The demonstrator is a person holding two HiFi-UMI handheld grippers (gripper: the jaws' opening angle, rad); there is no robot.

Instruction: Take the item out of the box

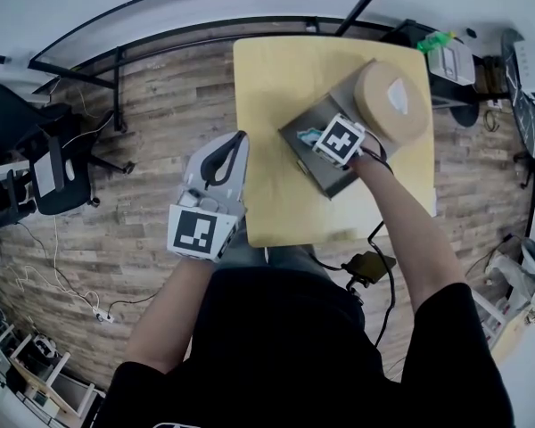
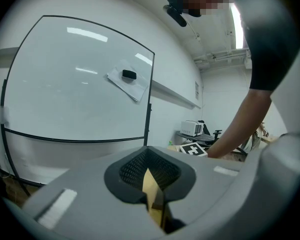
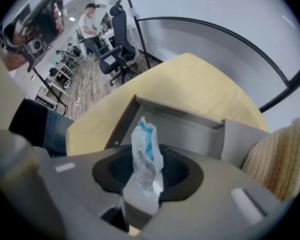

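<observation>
Tabletop (image 1: 276, 194), box (image 3: 190, 126), right gripper (image 3: 142, 188) pinching packet (image 3: 144, 149), plain in its view, left gripper (image 2: 152, 184) clenched.

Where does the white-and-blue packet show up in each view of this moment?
Head view: packet right of centre, just left of the marker cube, over the gray box.
Left gripper view: not in it.
Right gripper view: bottom centre, pinched upright in the right gripper.
Shared landmark: the gray box, open behind the packet, in the head and right gripper views.
</observation>
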